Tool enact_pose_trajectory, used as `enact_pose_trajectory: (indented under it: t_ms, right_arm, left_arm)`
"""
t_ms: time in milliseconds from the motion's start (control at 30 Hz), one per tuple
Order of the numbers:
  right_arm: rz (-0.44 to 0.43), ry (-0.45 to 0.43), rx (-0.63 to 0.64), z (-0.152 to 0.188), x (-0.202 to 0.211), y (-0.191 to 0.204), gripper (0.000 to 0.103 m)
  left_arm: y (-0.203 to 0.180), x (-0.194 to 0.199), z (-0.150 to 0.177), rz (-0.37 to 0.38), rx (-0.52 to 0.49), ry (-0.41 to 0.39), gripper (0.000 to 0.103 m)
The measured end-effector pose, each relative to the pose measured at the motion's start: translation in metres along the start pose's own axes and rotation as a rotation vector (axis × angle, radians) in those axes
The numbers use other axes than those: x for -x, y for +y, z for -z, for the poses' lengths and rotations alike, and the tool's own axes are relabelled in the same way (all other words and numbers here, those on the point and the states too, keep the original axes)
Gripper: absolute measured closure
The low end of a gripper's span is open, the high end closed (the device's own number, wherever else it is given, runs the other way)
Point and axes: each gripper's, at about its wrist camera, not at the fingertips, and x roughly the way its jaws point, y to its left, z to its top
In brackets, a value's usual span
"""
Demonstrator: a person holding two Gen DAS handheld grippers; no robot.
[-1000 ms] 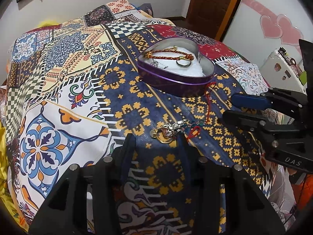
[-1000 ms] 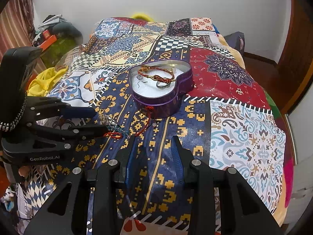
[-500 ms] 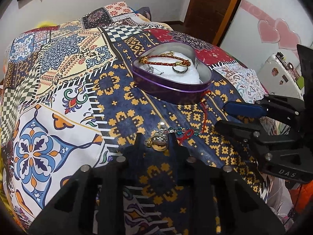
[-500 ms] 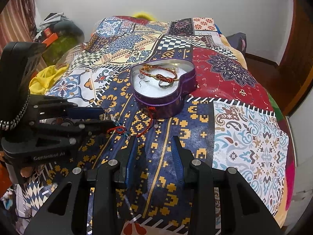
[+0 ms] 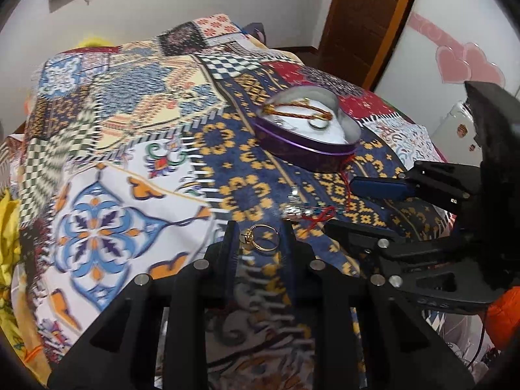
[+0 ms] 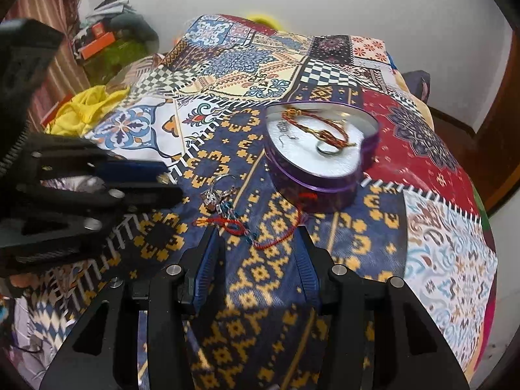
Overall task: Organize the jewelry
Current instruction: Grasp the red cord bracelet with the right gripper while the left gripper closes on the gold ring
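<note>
1. Presently: left gripper (image 5: 260, 237), fingers closed on a gold ring (image 5: 264, 241), held above the bed (image 5: 130, 149).
2. Right gripper (image 6: 258, 243): fingers open, empty, poised over a red cord (image 6: 276, 224) tangled with a silver charm cluster (image 6: 216, 196).
3. Destination: purple heart-shaped tin (image 6: 325, 175), holding a braided bracelet (image 6: 320, 128).
4. Risk: thin ring may twist free and vanish into the patterned bedspread.
5. Obstruction: cord touches the tin's base; the two grippers sit close together.

Bare quilt (image 6: 438, 260) right of heart tin (image 6: 325, 188), tangled jewelry (image 6: 234, 214) before it
</note>
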Motion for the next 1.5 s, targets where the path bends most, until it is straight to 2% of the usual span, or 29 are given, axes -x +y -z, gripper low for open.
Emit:
enact_pose_trajectory:
  t_ms: [167, 200, 267, 333, 567, 1167, 1333, 1500]
  right_arm:
    - [0.017, 0.001, 0.055, -0.003, -0.009, 0.01, 0.06]
    - [0.017, 0.0, 0.064, -0.003, -0.009, 0.011, 0.063]
    - [0.002, -0.001, 0.072, -0.002, -0.009, 0.012, 0.073]
    - [-0.002, 0.004, 0.077, -0.002, -0.009, 0.013, 0.095]
    - [-0.001, -0.01, 0.035, 0.0, 0.001, 0.013, 0.095]
    - [0.014, -0.173, -0.021, -0.02, 0.067, 0.005, 0.095]
    - [-0.003, -0.159, -0.055, -0.02, 0.064, -0.005, 0.095]
    - [-0.018, -0.076, -0.058, -0.006, 0.042, -0.007, 0.095]
  left_arm:
    - [0.01, 0.008, 0.005, -0.004, 0.03, -0.01, 0.079]
    - [0.011, 0.009, 0.006, -0.002, 0.036, -0.012, 0.079]
    - [0.012, 0.01, 0.007, -0.001, 0.04, -0.013, 0.079]
    - [0.011, 0.012, 0.007, -0.003, 0.041, -0.015, 0.079]
    - [0.006, 0.023, 0.005, 0.002, 0.044, -0.04, 0.079]
    - [-0.009, 0.06, -0.004, 0.004, 0.032, -0.12, 0.079]
    - [-0.011, 0.061, -0.005, 0.014, 0.035, -0.128, 0.079]
    - [-0.011, 0.055, -0.005, 0.019, 0.036, -0.115, 0.079]
